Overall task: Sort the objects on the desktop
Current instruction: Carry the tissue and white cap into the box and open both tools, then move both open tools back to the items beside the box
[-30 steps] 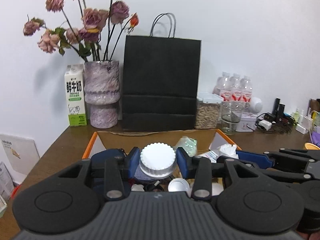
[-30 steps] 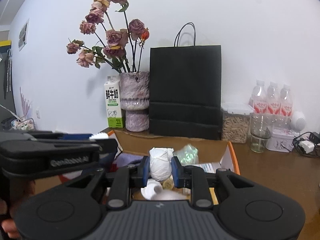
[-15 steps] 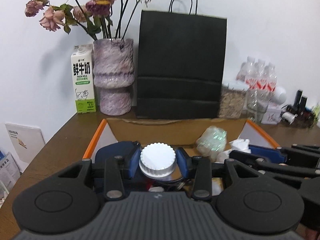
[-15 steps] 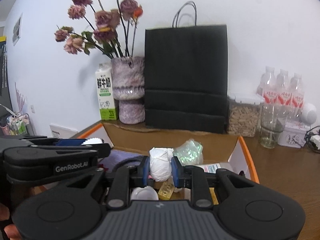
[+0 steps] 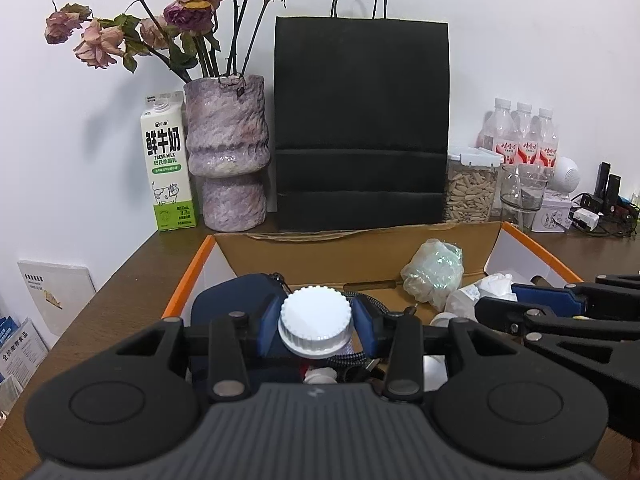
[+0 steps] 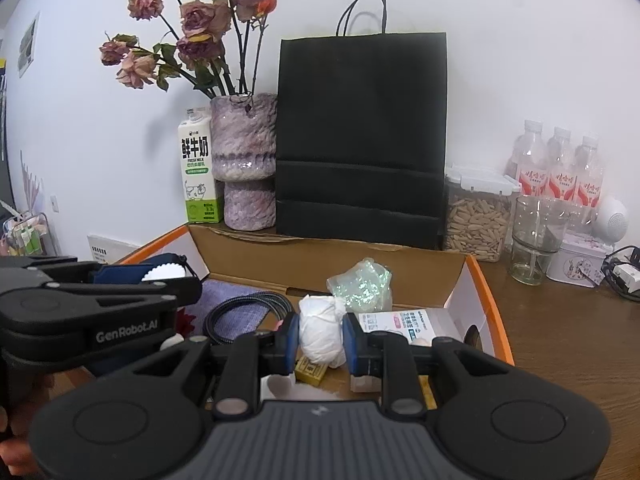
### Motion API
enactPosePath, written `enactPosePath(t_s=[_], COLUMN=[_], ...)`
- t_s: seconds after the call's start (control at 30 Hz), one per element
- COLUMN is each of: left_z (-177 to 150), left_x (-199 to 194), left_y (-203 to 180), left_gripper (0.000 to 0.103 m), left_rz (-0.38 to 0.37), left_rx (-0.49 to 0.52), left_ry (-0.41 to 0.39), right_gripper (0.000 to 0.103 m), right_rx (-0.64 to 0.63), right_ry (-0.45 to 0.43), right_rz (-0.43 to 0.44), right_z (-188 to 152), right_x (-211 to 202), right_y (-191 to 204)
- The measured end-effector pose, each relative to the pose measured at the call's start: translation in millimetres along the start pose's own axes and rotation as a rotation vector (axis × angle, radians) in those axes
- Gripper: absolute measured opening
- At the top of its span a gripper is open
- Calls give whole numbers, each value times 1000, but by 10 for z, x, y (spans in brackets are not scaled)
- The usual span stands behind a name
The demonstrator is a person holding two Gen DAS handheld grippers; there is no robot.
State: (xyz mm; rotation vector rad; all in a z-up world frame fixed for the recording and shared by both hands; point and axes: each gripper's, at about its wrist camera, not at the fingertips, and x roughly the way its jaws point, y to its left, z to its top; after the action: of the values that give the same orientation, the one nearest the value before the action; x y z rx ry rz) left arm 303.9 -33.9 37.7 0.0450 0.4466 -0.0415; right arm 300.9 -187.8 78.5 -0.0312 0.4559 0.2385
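Left gripper [image 5: 316,330] is clamped on the white ribbed cap [image 5: 315,327], right gripper [image 6: 320,338] pinches the tissue wad [image 6: 321,330]. Both loads hang directly above the cardboard box [image 6: 320,264], L over its left half, R nearer centre, so any drop goes straight down.

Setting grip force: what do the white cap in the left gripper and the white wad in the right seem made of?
White ribbed cap: looks like hard matte plastic, with moulded ridges around its rim. White crumpled wad: likely tissue or soft paper, creased and pinched in by the right gripper. Left gripper is shut on the cap.
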Motion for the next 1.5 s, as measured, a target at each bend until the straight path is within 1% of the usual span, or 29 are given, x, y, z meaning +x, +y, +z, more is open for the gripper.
enactPosePath(t_s=[0.03,0.1,0.13,0.17,0.2,0.23,0.27,0.3,0.33,0.4,0.43,0.47,0.5,0.63,0.73,0.83,0.97,1.23,1.5], left_z=[2,13,22,30,41,53,64,76,89,111,121,133,137,148,148,135,91,-57,-326], left_x=[-6,-23,-33,-48,-63,-88,-111,-132,-159,-204,-214,-215,-214,-213,-242,-285,-349,-566,-753], left_y=[1,9,19,24,26,26,28,29,28,37,51,65,74,78,58,62,79,156,213], left_gripper=[43,46,49,53,55,62,71,74,78,88,101,103,103,103,103,103,103,103,103], left_rz=[8,19,22,28,36,46,54,60,66,84,97,107,112,89,96,85,63,36,5], left_rx=[-3,-8,-12,-14,-13,-12,-11,-10,-7,-13,-20,-25,-28,-34,-25,-29,-36,-44,-38], left_ry=[-3,-11,-16,-23,-31,-43,-52,-61,-73,-90,-97,-102,-108,-94,-104,-105,-86,-50,14], right_gripper=[23,29,31,41,57,65,79,89,92,100,102,103,103,103,103,103,103,103,103], right_rx=[0,0,2,5,12,16,16,16,16,21,26,34,39,47,42,38,32,26,-11], right_ry=[-4,-6,-7,-10,-16,-25,-36,-48,-62,-77,-79,-82,-81,-73,-77,-85,-87,-73,-17], right_rz=[-2,-6,-7,-8,-10,-14,-22,-30,-36,-50,-55,-56,-51,-47,-45,-43,-48,-50,-54], right_z=[5,14,21,28,36,46,57,69,80,110,125,136,146,168,184,182,154,7,-249], right_x=[-13,-31,-39,-50,-66,-87,-109,-135,-163,-206,-220,-235,-244,-255,-286,-339,-421,-646,-856], right_y=[0,-3,-8,-15,-23,-31,-35,-36,-37,-52,-68,-89,-109,-123,-101,-85,-69,-73,-32])
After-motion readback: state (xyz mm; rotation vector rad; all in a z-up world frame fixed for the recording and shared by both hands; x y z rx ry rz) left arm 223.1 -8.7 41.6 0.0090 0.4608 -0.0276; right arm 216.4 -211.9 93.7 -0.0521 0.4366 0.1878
